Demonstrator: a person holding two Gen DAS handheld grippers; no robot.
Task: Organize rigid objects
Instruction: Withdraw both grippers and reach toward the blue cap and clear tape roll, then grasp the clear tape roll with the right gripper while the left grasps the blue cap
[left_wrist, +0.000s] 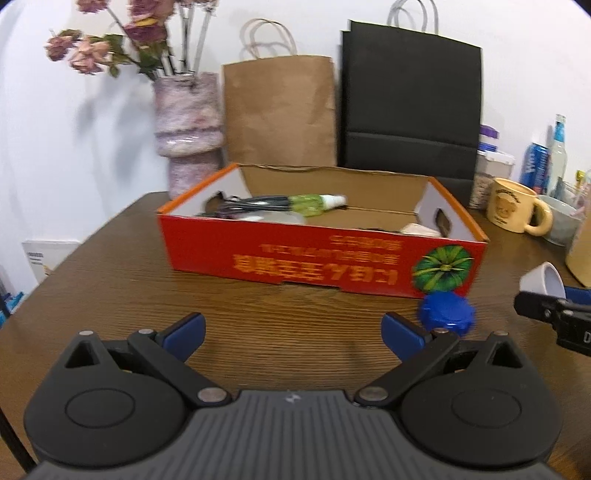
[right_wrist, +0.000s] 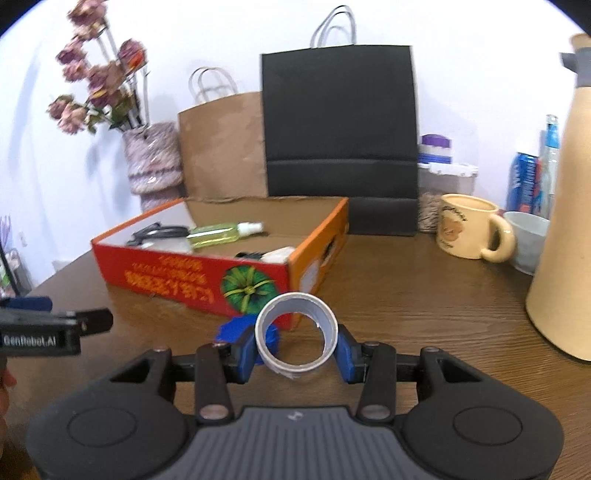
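Two grippers face the red box (left_wrist: 321, 254) on the bench (left_wrist: 110, 295). Left gripper (left_wrist: 293, 334) has its jaws spread wide, holding nothing, bare wood between them. Right gripper (right_wrist: 295, 349) has its jaws clamped on a tape roll (right_wrist: 296, 332). Blue lid (left_wrist: 446, 309) lies at the left gripper's two o'clock, touching the box's near corner.

Wooden table (left_wrist: 110, 280), red box (left_wrist: 317, 258), mug (left_wrist: 511, 210)
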